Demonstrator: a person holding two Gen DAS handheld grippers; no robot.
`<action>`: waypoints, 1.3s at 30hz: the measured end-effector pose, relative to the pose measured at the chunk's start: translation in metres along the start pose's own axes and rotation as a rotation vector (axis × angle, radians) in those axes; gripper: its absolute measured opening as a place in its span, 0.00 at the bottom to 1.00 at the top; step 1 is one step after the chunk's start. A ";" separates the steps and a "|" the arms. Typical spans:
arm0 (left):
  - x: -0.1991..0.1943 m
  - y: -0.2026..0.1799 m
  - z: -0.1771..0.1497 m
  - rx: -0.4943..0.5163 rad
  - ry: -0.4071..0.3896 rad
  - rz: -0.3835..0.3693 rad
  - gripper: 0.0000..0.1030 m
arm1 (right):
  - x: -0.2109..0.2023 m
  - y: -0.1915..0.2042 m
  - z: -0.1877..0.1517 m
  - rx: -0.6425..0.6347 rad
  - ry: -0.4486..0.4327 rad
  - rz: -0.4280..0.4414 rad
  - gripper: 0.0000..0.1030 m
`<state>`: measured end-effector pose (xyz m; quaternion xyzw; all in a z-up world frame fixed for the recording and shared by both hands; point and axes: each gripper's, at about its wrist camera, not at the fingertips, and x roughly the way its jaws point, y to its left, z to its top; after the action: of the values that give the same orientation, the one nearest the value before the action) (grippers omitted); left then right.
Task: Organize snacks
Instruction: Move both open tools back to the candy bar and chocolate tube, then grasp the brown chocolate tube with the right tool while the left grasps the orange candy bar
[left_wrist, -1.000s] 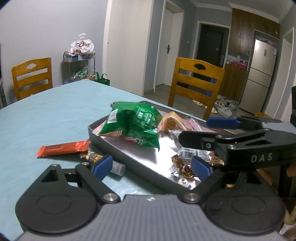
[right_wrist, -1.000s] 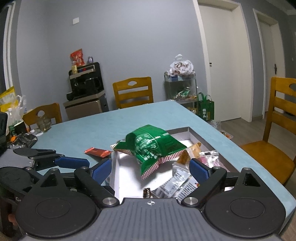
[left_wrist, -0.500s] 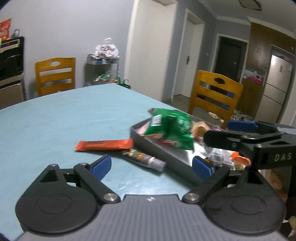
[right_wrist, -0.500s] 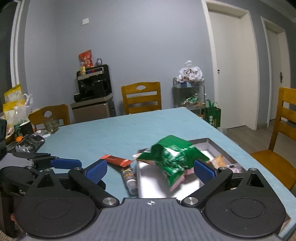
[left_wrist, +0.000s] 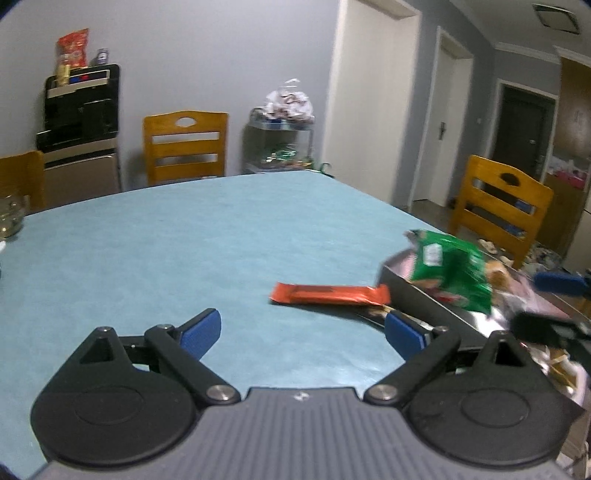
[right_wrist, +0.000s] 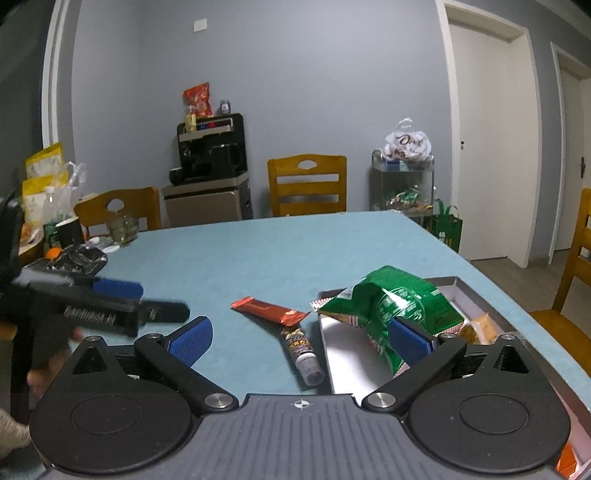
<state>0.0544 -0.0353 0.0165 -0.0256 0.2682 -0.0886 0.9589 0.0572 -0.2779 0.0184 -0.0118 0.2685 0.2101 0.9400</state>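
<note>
**Loose snacks beside tray: risk entry**

Risk: the crinkled green foil snack bag (right_wrist: 388, 306) is overhanging the grey rectangular tray (right_wrist: 476, 295) rim and may be slipping out if nudged. The flat orange wrapped bar (right_wrist: 269, 310) and small dark tube-shaped packet (right_wrist: 303, 350) are lying on the blue desk (right_wrist: 258, 251), touching the tray's side.

Right tongs (right_wrist: 301, 336): gaping wide, having just been opening, holding nothing. Left tongs (left_wrist: 301, 328): gaping, holding nothing.

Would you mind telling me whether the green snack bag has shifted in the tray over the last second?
Cannot tell. The green snack bag lies over the tray rim's left corner as before; only the cameras clearly swung.
</note>
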 end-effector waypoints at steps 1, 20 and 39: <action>0.002 0.003 0.003 -0.003 0.000 0.010 0.94 | 0.000 0.001 0.000 -0.003 0.002 0.004 1.00; 0.061 -0.014 0.036 0.040 0.017 0.056 0.94 | 0.027 0.022 0.007 -0.077 0.026 0.031 1.00; 0.124 0.005 0.039 -0.080 0.058 0.039 0.94 | 0.122 0.038 0.000 -0.158 0.270 -0.096 0.56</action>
<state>0.1794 -0.0527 -0.0136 -0.0561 0.2997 -0.0599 0.9505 0.1353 -0.1955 -0.0401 -0.1265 0.3744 0.1819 0.9004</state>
